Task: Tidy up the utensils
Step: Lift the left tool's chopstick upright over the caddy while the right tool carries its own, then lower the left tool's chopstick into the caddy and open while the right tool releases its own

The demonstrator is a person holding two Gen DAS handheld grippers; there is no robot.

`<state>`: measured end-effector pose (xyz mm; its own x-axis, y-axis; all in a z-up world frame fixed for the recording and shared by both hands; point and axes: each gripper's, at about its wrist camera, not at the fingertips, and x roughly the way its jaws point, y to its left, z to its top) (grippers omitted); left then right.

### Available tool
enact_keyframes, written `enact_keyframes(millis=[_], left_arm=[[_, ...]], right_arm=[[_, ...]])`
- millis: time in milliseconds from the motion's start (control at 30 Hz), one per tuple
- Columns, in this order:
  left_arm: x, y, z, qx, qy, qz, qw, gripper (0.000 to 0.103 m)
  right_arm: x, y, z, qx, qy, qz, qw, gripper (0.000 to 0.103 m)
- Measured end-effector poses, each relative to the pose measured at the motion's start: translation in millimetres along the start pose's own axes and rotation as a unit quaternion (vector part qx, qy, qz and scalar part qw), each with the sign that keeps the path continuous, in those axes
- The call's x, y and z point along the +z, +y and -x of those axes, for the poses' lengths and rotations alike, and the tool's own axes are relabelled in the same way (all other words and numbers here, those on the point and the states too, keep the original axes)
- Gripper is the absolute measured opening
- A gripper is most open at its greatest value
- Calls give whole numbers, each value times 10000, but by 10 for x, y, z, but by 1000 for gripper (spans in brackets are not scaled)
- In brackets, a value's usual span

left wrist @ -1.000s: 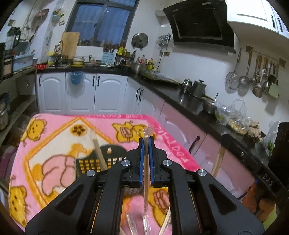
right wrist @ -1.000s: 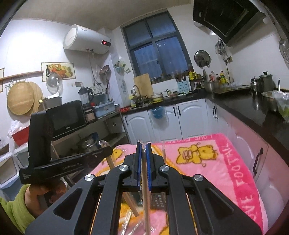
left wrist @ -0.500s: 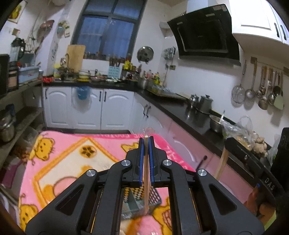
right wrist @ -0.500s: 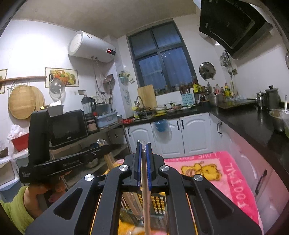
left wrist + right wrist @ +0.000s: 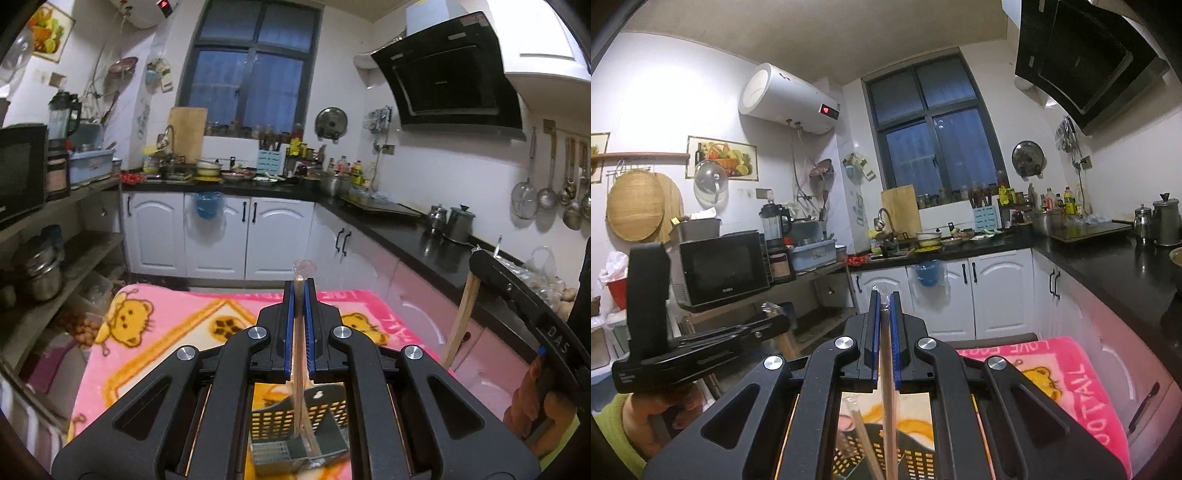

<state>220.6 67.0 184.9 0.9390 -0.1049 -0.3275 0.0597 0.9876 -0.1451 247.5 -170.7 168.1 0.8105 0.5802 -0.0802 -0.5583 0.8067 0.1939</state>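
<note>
Left gripper [image 5: 299, 291] clamped on plastic-wrapped wooden chopsticks [image 5: 297, 369] above black perforated plastic basket [image 5: 295, 421]; right gripper [image 5: 885, 299] clamped on another wrapped wooden pair [image 5: 887, 406].

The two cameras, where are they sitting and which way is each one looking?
Left wrist: sits on the left gripper, looking along a clamped chopstick over the basket toward the window; the right hand shows.
Right wrist: sits on the right gripper, facing the window; the left hand shows.
Shared: basket, pink blanket, window.
</note>
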Motion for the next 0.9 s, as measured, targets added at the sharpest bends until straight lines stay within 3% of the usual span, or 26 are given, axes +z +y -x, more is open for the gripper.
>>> enact_keyframes(millis=[433,900], left_arm=[[-295,235,-227,74,192,140,9997,3],[-647,154,-323,0,341,-48,9994,3]], right_arm=[[-278,-39,-348,-241,85,68,9997,5],[-660,-1,-515,-472,197,251,9984,5]])
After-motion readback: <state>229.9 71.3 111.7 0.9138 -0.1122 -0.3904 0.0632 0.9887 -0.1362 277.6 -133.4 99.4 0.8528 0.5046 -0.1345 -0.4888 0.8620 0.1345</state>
